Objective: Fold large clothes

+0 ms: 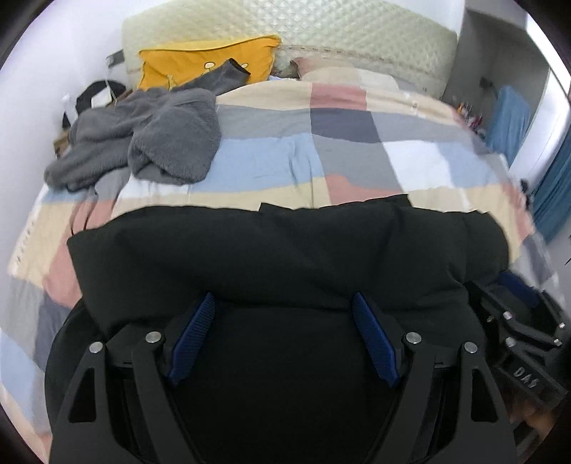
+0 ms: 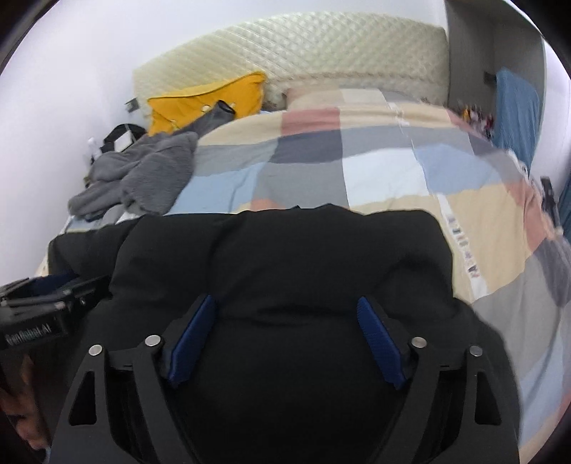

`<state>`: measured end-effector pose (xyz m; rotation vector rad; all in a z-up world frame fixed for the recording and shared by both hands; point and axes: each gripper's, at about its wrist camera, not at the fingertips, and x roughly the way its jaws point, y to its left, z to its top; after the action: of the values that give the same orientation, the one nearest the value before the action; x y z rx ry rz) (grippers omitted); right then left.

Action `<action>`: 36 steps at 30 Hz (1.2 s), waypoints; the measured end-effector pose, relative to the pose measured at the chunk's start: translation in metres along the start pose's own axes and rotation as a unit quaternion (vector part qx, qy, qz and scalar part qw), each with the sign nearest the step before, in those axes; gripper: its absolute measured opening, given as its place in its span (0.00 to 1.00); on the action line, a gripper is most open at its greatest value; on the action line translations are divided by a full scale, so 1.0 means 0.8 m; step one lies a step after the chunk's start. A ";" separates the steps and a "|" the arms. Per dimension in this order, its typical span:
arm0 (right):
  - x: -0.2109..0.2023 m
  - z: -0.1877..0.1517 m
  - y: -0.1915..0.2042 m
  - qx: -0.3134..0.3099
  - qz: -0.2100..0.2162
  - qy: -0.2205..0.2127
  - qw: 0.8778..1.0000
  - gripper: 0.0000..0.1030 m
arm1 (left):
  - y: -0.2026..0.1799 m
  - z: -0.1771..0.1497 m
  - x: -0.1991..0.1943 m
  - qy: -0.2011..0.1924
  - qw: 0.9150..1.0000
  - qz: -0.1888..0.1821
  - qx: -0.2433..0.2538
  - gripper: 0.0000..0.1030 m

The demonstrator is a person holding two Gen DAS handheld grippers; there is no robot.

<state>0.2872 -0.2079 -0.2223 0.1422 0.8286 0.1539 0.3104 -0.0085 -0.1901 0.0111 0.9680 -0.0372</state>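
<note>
A large black padded garment (image 1: pixel 278 257) lies folded over at the near end of the bed; it also fills the lower right wrist view (image 2: pixel 285 260). My left gripper (image 1: pixel 283 303) is open, its blue fingers (image 1: pixel 194 339) wide apart over the garment's near fold. My right gripper (image 2: pixel 287 307) is open too, its blue fingers (image 2: pixel 380 342) spread over the same garment. Each gripper shows at the edge of the other's view: the right one (image 1: pixel 517 321) and the left one (image 2: pixel 46 307). Neither grips the cloth.
The bed has a patchwork quilt (image 1: pixel 321 150) of pastel squares. A grey fleece garment (image 1: pixel 150 139) lies crumpled at the far left. A yellow pillow (image 1: pixel 207 64) leans on the cream quilted headboard (image 1: pixel 321 32). Blue cloth (image 1: pixel 510 117) hangs at the right wall.
</note>
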 end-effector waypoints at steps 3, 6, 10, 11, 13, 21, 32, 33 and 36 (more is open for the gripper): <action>0.016 0.008 0.003 -0.016 -0.012 0.002 1.000 0.82 | -0.003 0.004 0.017 -0.005 1.000 0.007 0.000 0.78; 0.031 0.014 0.005 -0.022 -0.015 0.003 1.000 0.84 | -0.005 0.011 0.030 -0.014 1.000 0.007 -0.001 0.78; 0.052 0.026 0.003 -0.016 -0.016 0.002 1.000 0.85 | -0.003 0.028 0.052 -0.013 1.000 0.005 -0.006 0.78; 0.058 0.030 0.004 -0.015 -0.018 0.002 1.000 0.85 | -0.003 0.034 0.059 -0.012 1.000 0.004 -0.008 0.78; 0.069 0.037 0.004 -0.015 -0.020 0.002 1.000 0.86 | -0.004 0.043 0.070 -0.010 1.000 0.004 -0.011 0.78; 0.095 0.055 -0.002 -0.027 -0.012 0.018 0.999 0.86 | 0.002 0.065 0.093 0.000 1.000 0.003 -0.007 0.78; 0.082 0.048 -0.028 -0.057 -0.019 -0.008 0.998 0.84 | 0.069 0.046 0.078 -0.040 0.996 0.083 0.016 0.79; 0.081 0.048 -0.033 -0.056 -0.020 -0.008 0.998 0.84 | 0.073 0.041 0.078 -0.043 0.995 0.086 0.021 0.79; 0.081 0.048 -0.045 -0.057 -0.015 -0.004 0.998 0.84 | 0.086 0.031 0.075 -0.060 0.994 0.094 0.020 0.80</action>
<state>0.3618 -0.2331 -0.2500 0.0230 0.8120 0.1716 0.3676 0.0583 -0.2260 0.1345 0.8426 0.1147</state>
